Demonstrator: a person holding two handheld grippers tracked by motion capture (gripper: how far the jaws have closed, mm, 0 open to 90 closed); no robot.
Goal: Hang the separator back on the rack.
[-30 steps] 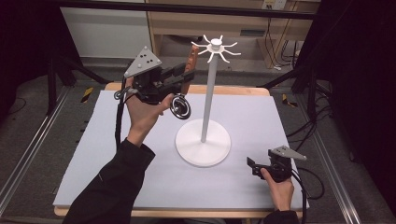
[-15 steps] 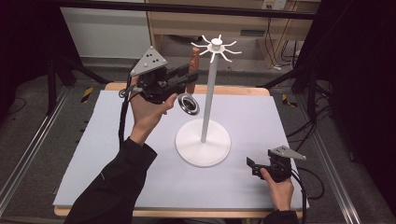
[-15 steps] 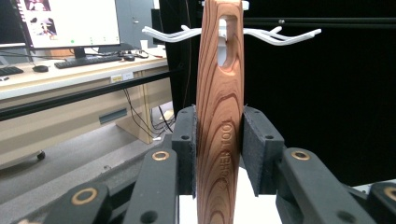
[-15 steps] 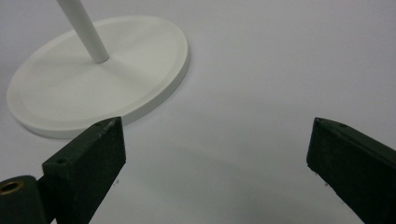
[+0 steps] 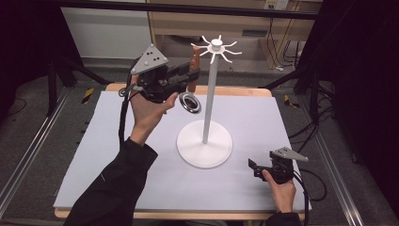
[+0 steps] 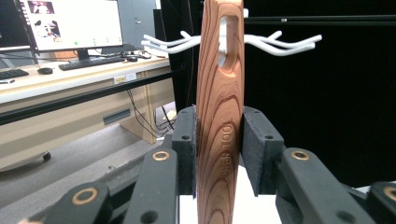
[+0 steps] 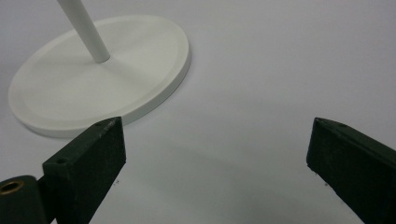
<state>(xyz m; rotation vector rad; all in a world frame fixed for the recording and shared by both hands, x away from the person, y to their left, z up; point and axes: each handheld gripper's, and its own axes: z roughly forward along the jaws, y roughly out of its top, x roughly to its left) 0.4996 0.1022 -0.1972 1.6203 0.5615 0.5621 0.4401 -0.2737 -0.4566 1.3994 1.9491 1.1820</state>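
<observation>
On the table (image 5: 117, 155), mid-surface, I see the white hook stand (image 5: 205, 141). Toward the far edge, my left gripper (image 5: 187, 77) clamps a wooden-handled utensil (image 6: 219, 116) beside the hooks (image 6: 285, 44). Near the right corner, my right gripper (image 5: 254, 167) rests wide, empty.

Overhead plus two close gripper-mounted views
</observation>
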